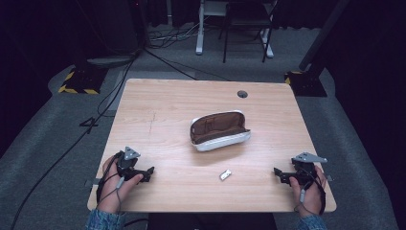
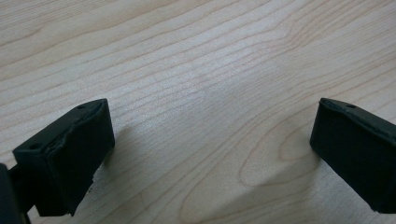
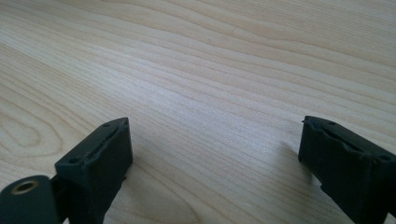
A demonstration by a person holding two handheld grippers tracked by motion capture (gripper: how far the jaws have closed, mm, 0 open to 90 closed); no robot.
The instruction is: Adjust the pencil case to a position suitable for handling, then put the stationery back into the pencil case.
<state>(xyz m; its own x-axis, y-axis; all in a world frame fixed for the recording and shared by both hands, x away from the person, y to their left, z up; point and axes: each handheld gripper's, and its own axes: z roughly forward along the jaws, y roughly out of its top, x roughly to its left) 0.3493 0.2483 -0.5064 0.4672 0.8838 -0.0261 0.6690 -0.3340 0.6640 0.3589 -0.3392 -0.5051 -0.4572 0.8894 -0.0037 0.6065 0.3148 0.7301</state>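
Mid-table lies an open pouch [image 1: 219, 130], a small silver packet [image 1: 225, 175] at its 6 o'clock; left gripper [image 1: 146, 173] and right gripper [image 1: 279, 173] rest with jaws spread, nothing between.

We look down on a pale wooden bench [image 1: 158, 103] with a round cable hole [image 1: 242, 94] near its far edge, standing on grey carpet [image 1: 48, 139] in a dark room. Beyond the far edge we see a white-legged frame [image 1: 200, 33] and a dark chair [image 1: 246, 28]. Black cables [image 1: 115, 91] trail past the far left corner, near a yellow-and-black striped base [image 1: 79, 84].
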